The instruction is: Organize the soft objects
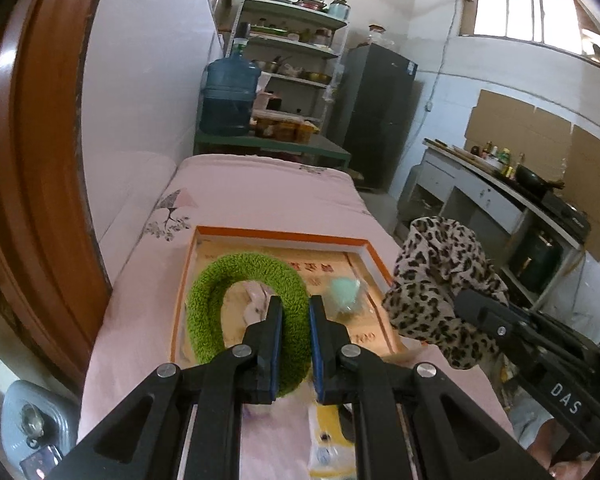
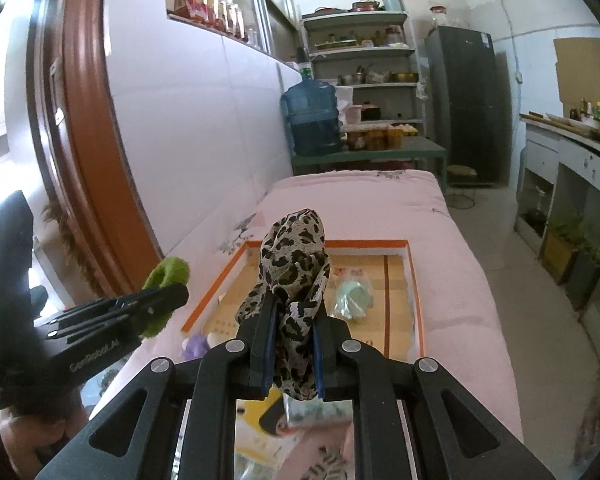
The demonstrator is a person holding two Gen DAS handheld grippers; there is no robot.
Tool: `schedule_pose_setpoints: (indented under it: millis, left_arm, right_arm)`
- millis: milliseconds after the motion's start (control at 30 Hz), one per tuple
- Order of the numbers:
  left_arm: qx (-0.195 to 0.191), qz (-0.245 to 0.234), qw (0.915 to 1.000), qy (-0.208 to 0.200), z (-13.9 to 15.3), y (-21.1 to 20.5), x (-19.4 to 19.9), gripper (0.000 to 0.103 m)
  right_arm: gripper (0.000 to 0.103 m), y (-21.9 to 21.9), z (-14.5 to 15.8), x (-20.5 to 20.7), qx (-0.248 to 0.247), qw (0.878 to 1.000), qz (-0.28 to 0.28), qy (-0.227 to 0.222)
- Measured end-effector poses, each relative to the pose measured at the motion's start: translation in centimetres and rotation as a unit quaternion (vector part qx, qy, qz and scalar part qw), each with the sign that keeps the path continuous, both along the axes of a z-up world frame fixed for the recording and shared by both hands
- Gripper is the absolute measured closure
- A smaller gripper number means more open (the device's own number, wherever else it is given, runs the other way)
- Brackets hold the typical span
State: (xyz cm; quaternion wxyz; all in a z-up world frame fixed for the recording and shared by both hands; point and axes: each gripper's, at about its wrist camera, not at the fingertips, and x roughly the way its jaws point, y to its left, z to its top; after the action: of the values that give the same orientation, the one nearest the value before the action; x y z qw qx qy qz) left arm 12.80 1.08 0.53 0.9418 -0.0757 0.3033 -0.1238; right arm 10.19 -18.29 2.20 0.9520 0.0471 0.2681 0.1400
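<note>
My left gripper (image 1: 295, 312) is shut on a fuzzy green ring (image 1: 216, 280) and holds it above a shallow orange-rimmed cardboard box (image 1: 284, 235) on the pink bed. My right gripper (image 2: 293, 312) is shut on a leopard-print cloth (image 2: 296, 252), lifted over the same box (image 2: 415, 280). The cloth also shows at the right of the left wrist view (image 1: 436, 276), and the green ring at the left of the right wrist view (image 2: 168, 272). A mint-green soft item in clear wrap (image 2: 352, 296) lies inside the box, also seen in the left wrist view (image 1: 346, 288).
The pink bedcover (image 2: 380, 208) stretches ahead toward a green table with a blue water jug (image 2: 312, 120). A small purple item (image 2: 196, 345) lies beside the box's near left corner. Yellow-and-white packets (image 1: 328, 440) lie on the bed near me. A kitchen counter (image 2: 572, 148) stands at right.
</note>
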Motion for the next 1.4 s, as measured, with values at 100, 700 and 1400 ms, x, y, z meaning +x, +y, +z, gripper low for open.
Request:
schedule_pose_setpoints:
  millis: [100,700,1400]
  left_arm:
    - [0.006,0.003,1.0000,0.001,0.1,-0.1,1.2,0.091]
    - [0.025,-0.002,0.9992,0.032,-1.4,0.2,7.0,0.091]
    - [-0.023,0.019,0.9905,0.134,-8.3,3.6,14.4,0.091]
  right_arm:
    - [0.088,-0.1,0.1,1.5,0.004,1.000,0.001,-0.001]
    - [0.088,-0.4,-1.2,9.8,0.017,0.999,0.008,0.028]
    - [0.088,1.7,-9.3,16.1,-0.016,0.992,0.026,0.124]
